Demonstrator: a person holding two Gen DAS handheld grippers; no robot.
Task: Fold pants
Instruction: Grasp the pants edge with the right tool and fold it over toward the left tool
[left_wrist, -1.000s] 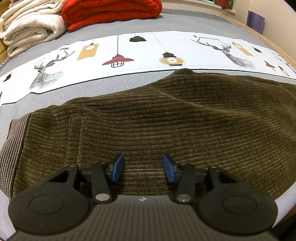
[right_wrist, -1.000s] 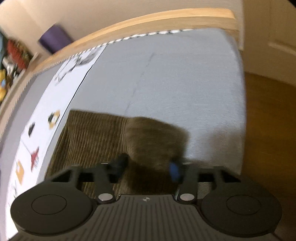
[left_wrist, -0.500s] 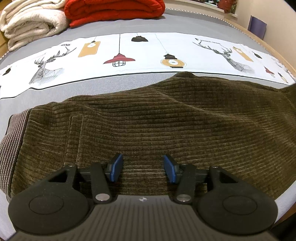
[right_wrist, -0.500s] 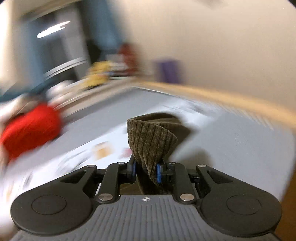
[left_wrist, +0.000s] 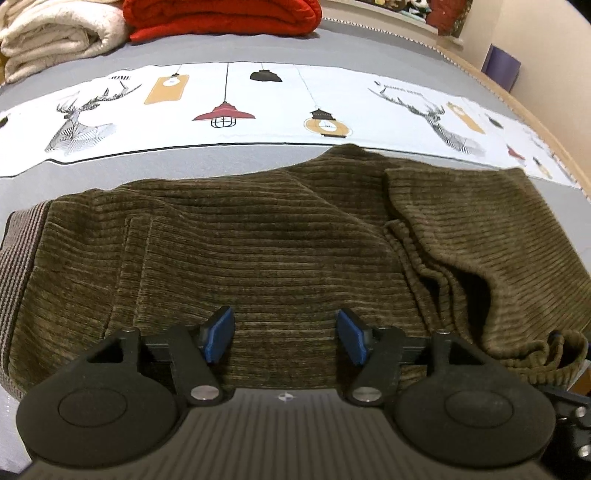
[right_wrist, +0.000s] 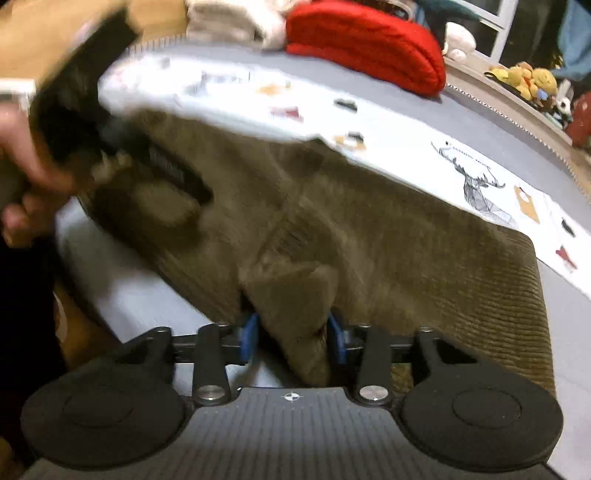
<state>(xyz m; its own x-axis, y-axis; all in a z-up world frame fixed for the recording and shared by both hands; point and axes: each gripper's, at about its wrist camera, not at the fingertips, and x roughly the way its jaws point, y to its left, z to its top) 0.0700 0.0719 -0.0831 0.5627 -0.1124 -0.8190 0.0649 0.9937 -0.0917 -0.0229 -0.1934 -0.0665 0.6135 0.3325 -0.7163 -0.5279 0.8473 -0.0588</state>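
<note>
Olive-brown corduroy pants (left_wrist: 258, 240) lie across the grey bed, with the striped waistband (left_wrist: 18, 258) at the left. A leg end (left_wrist: 461, 221) is folded back over them at the right. My left gripper (left_wrist: 285, 336) hovers over the near edge of the pants, its jaws opening and nothing pinched between the blue pads (left_wrist: 219, 334). My right gripper (right_wrist: 292, 339) is at the near edge of the folded cloth (right_wrist: 369, 240). Its jaws are opening and a slack fold of the pants (right_wrist: 295, 306) sits between the pads. That view is blurred.
A white runner (left_wrist: 258, 107) printed with deer and lamps crosses the bed behind the pants. A red blanket (left_wrist: 221, 14) and a cream blanket (left_wrist: 55, 37) are stacked at the far end. Plush toys (right_wrist: 528, 77) line the wooden ledge. A hand (right_wrist: 22, 166) holds the left gripper.
The right gripper swung the pinched leg end across and over the pants, rolling as it went, and its jaws have widened. The left gripper's jaws have widened; it stayed in place.
</note>
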